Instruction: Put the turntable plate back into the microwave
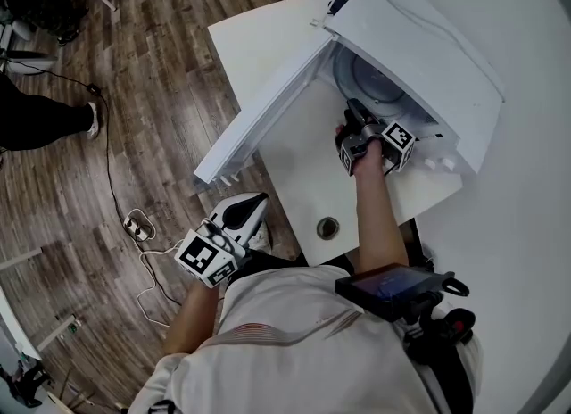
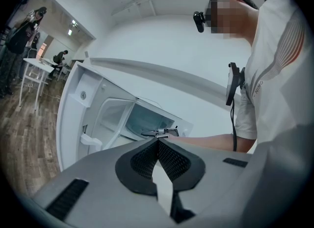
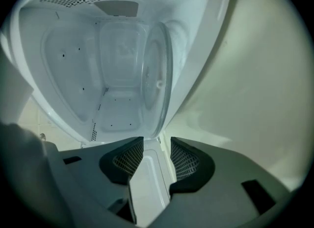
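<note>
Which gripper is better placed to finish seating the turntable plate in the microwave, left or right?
Right. The right gripper is at the microwave cavity mouth, with the turntable plate edge-on at its jaws. The left gripper is shut and empty, outside the open door.

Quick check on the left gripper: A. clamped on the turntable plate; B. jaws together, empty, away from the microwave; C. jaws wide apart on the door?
B: the left gripper has its jaws together with nothing between them, and the head view shows it well clear of the microwave.
</note>
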Tool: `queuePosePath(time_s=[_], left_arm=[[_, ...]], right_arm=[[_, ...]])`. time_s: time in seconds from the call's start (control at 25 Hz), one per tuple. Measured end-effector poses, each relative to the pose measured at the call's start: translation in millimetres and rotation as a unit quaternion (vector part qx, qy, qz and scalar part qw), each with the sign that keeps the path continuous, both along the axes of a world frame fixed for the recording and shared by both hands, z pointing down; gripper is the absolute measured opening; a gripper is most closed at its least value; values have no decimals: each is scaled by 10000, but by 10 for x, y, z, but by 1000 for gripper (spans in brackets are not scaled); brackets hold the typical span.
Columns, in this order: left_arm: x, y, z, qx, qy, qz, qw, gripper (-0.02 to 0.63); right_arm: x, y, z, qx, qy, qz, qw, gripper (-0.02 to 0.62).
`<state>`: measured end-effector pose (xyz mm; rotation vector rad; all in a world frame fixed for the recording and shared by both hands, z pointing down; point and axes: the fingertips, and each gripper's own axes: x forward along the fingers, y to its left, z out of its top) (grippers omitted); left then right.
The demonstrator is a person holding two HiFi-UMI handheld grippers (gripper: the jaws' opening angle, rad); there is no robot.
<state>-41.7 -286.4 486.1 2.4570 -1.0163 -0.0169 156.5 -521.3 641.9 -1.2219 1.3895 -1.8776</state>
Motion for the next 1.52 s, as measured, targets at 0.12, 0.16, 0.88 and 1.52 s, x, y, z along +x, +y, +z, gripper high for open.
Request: queuePosePath(time_s=[0.12,0.16,0.88,1.52], left_arm=[[-22,21,-7,11,-97,-26,9999,11],[-45,27,-23,31,-130,-27,9999,11],[-76,647,-843,1160,-260,770,9899,11],[327,2396,-1335,1560,-389,286,9866,11]], right_arm=[[-132,313,-134,93,-53,-256,9996,153],[-162,423,-217,213,30,-331,9992,152],[-68,2507,-2663,3722,3165,-515,8710,5],[445,4769,-3161,4335,4273,-684,7904,5]])
